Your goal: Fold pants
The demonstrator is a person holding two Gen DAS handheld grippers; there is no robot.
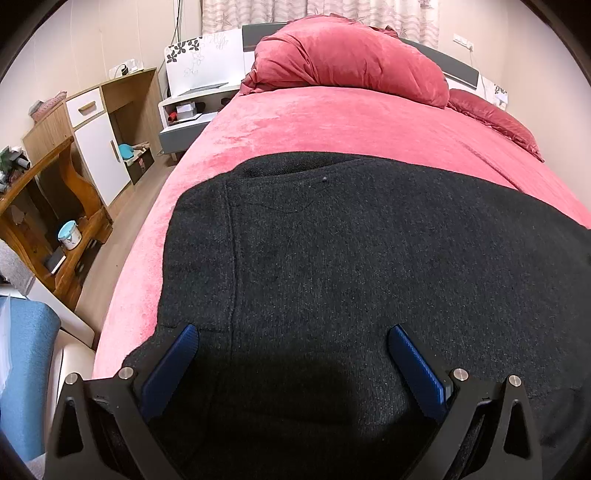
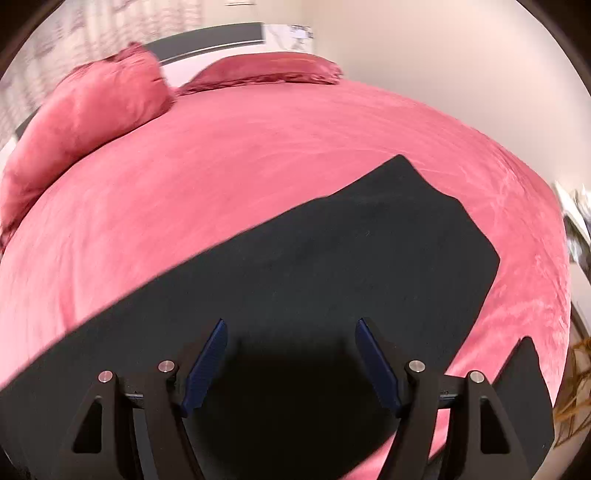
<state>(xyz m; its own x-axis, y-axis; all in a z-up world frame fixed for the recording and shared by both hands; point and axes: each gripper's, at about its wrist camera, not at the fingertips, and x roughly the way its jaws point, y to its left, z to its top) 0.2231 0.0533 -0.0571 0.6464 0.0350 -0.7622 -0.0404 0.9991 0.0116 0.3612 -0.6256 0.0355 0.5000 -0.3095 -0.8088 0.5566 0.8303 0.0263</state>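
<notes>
Pink bedspread (image 1: 332,122); red duvet (image 1: 343,55) heaped at headboard; wooden cabinet (image 1: 107,136), white nightstand (image 1: 192,110) beside bed.

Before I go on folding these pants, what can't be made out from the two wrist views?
- Pants, left wrist view: near and right parts cut off by the frame.
- Pants, right wrist view: near edge hidden behind the right gripper.
- Curtain, right wrist view: pattern lost to motion blur.

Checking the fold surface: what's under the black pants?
The black pants lie flat on the pink bedspread, which shows on all sides around them. Whatever sits directly beneath the fabric is covered, so a second layer or leg folded under cannot be ruled out.
</notes>
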